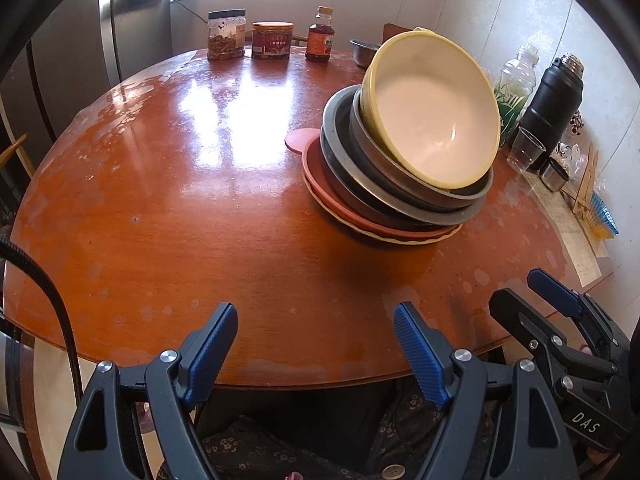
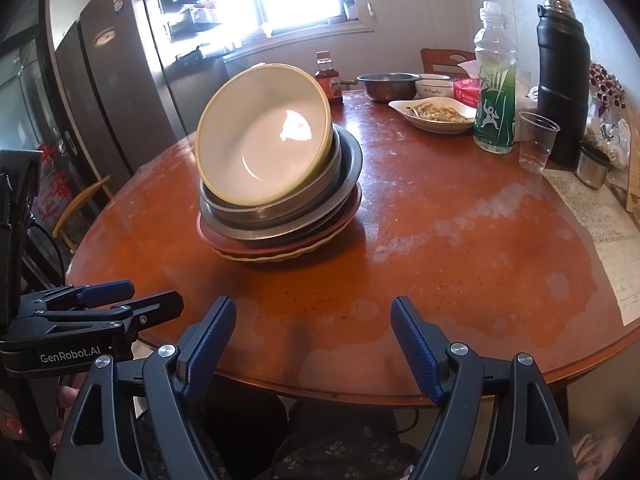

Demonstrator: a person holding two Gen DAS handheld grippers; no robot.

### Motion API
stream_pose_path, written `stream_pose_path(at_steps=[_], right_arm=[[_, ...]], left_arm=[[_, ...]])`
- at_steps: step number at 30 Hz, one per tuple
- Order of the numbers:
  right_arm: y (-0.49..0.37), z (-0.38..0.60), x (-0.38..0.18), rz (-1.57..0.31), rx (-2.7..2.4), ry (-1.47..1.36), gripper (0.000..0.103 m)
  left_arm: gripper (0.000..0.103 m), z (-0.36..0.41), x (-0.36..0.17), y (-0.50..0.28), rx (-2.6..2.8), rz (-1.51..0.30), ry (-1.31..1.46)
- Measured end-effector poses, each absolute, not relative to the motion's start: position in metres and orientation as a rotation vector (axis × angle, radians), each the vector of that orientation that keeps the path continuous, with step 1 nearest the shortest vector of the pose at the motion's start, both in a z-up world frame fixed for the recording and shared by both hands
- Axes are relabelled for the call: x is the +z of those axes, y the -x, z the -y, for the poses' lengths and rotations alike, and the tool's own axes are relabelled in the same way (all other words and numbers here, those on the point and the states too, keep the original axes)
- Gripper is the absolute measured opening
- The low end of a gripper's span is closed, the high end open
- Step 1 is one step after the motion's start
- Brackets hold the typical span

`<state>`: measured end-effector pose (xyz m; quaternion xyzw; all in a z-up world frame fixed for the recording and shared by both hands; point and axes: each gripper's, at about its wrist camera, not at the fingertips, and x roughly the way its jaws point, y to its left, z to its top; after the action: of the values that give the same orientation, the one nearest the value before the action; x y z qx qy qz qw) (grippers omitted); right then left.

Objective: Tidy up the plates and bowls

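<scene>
**Both jaws open at near edge of worktop; dish stack untouched**

Left gripper: jaws stand wide apart, nothing between the blue pads. It hangs over the near rim of the round wooden worktop, pointing down and across it. Right gripper: same condition, jaws apart and empty, also at the near rim. Each gripper shows at the edge of the other's view, so the two sit side by side, apart from each other.

Dish stack: one pile on the worktop, well ahead of both grippers, neither touching it. From the bottom up: a pale yellow scalloped plate, a pink plate with a round tab sticking out on one side, several grey metal dishes nested, and on top a yellow bowl with a white inside. The yellow bowl sits tilted, its mouth leaning towards the cameras, not level in the dish below.

Far side of worktop: two jars, a sauce bottle, a steel bowl, a dish of food, a green-labelled plastic bottle, a black flask, a clear plastic cup. All well apart from the stack.
</scene>
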<state>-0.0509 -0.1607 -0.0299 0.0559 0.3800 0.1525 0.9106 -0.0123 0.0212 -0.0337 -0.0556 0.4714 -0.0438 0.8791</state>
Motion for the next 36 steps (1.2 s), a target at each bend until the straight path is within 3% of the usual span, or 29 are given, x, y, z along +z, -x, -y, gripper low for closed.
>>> stream_pose_path(at_steps=[36], right_arm=[[0.0504,0.1612,-0.0313,-0.793,0.299,-0.121,0.081]], left_arm=[[0.08,-0.0227,-0.0356,0.0121,-0.083,-0.991,0.12]])
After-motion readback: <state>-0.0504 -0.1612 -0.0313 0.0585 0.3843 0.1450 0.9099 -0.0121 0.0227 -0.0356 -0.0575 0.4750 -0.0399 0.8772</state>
